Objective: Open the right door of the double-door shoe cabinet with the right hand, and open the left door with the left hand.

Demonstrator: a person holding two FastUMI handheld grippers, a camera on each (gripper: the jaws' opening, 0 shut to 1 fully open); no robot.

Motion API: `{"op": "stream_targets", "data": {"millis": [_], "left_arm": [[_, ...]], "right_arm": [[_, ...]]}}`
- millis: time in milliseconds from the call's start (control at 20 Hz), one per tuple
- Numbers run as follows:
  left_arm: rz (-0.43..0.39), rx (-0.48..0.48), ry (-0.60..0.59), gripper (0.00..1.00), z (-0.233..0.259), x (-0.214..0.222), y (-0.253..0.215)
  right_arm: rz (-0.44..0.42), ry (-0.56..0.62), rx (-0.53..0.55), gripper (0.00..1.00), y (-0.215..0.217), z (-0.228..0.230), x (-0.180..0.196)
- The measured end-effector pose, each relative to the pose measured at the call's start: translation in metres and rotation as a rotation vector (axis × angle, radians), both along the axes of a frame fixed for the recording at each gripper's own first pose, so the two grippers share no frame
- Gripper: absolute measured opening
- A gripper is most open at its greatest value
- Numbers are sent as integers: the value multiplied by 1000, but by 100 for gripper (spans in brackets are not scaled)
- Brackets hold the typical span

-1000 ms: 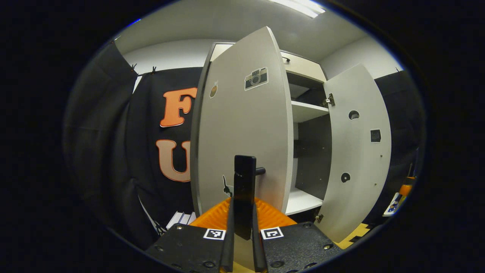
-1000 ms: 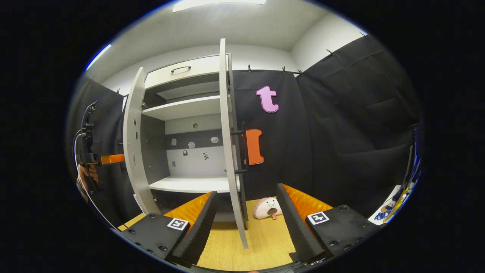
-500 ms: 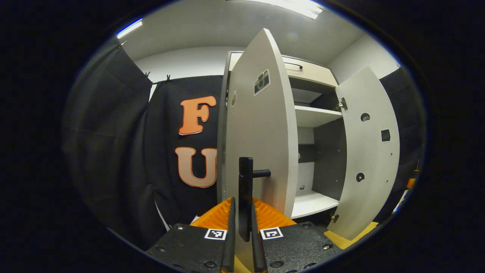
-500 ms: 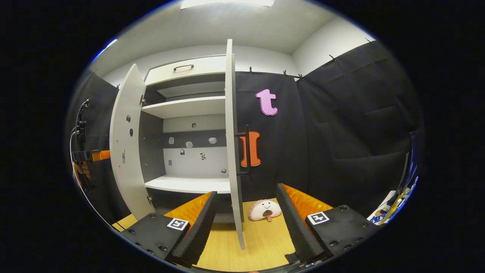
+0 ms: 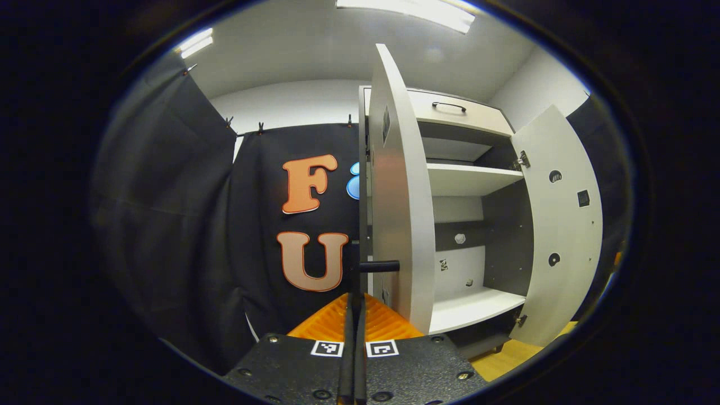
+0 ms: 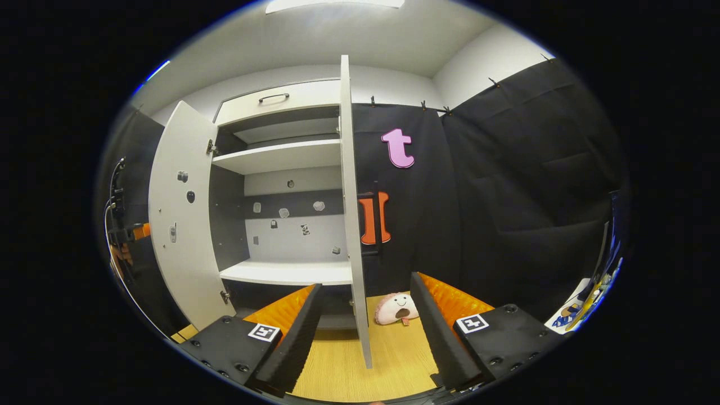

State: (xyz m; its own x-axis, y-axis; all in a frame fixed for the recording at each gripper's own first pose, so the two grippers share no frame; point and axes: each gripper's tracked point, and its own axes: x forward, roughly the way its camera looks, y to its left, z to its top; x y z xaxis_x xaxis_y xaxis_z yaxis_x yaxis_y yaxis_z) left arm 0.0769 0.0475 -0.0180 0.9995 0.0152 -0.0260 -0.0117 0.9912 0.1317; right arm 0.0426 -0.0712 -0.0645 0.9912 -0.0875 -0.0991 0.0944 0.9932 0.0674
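Observation:
The white shoe cabinet (image 6: 281, 157) stands with both doors swung wide. In the left gripper view the left door (image 5: 399, 214) is seen almost edge-on, and my left gripper (image 5: 355, 301) is shut on its black bar handle (image 5: 378, 266). The right door (image 5: 562, 225) hangs open farther off. In the right gripper view the right door (image 6: 351, 225) shows edge-on, its handle (image 6: 374, 219) on the far side. My right gripper (image 6: 365, 281) is open, the door's edge standing between its spread fingers (image 6: 292, 332) without touching them. The left door (image 6: 180, 214) and the hand holding the left gripper (image 6: 121, 233) are at the left.
Shelves (image 6: 281, 273) inside the cabinet are bare, with small stickers on the back panel. A pink plush toy (image 6: 396, 308) lies on the wooden floor (image 6: 337, 365) beside the right door. Black cloth walls close in on both sides.
The left door has swung further open with my left gripper holding its handle, and it is now almost edge-on. The right gripper and right door have hardly moved.

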Motion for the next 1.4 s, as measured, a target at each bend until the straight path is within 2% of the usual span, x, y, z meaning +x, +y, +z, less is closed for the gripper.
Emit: {"op": "stream_targets", "data": {"millis": [150, 200, 250, 350, 400, 450, 500, 700, 900, 1050, 1100, 1150, 1200, 1250, 1400], "left_arm": [[-23, -19, 0, 1, 0, -5, 2], [-34, -14, -5, 2, 0, -2, 5], [-48, -8, -12, 7, 2, -3, 6], [-73, -1, -27, 7, 3, -4, 6], [-62, -8, -20, 7, 0, -8, 8], [-51, -16, -11, 7, -2, -15, 10], [-37, -15, -5, 7, -4, -23, 10], [53, -18, 26, 6, -7, -66, 13], [78, -16, 37, 3, -10, -97, -19], [38, -117, 56, 2, -27, -105, -65], [24, -150, 64, 9, -32, -105, -80], [6, -177, 72, 9, -37, -105, -96], [-10, -187, 78, 9, -42, -105, -111], [-11, -180, 75, 3, -44, -104, -121], [-29, -166, 77, 7, -47, -100, -144]], "right_arm": [[5, -1, 13, 98, 3, 4, -2], [7, -3, 11, 88, 4, 5, -3], [9, -1, 6, 98, 5, 5, -6], [13, 8, -10, 98, 5, 6, -6], [17, 13, -14, 98, 5, 5, -6], [21, 17, -15, 88, 6, 4, -7], [26, 18, -16, 98, 5, 4, -7], [47, 20, -14, 98, 2, 3, -2], [54, 23, -34, 98, -10, 3, 6], [78, 5, -10, 98, -13, 12, 10], [85, 2, -2, 98, -14, 15, 11], [84, -3, 1, 98, -18, 17, 11], [82, -5, 3, 98, -22, 19, 11], [81, -11, 8, 98, -23, 21, 11], [74, -34, 22, 98, -27, 27, 7]]}}
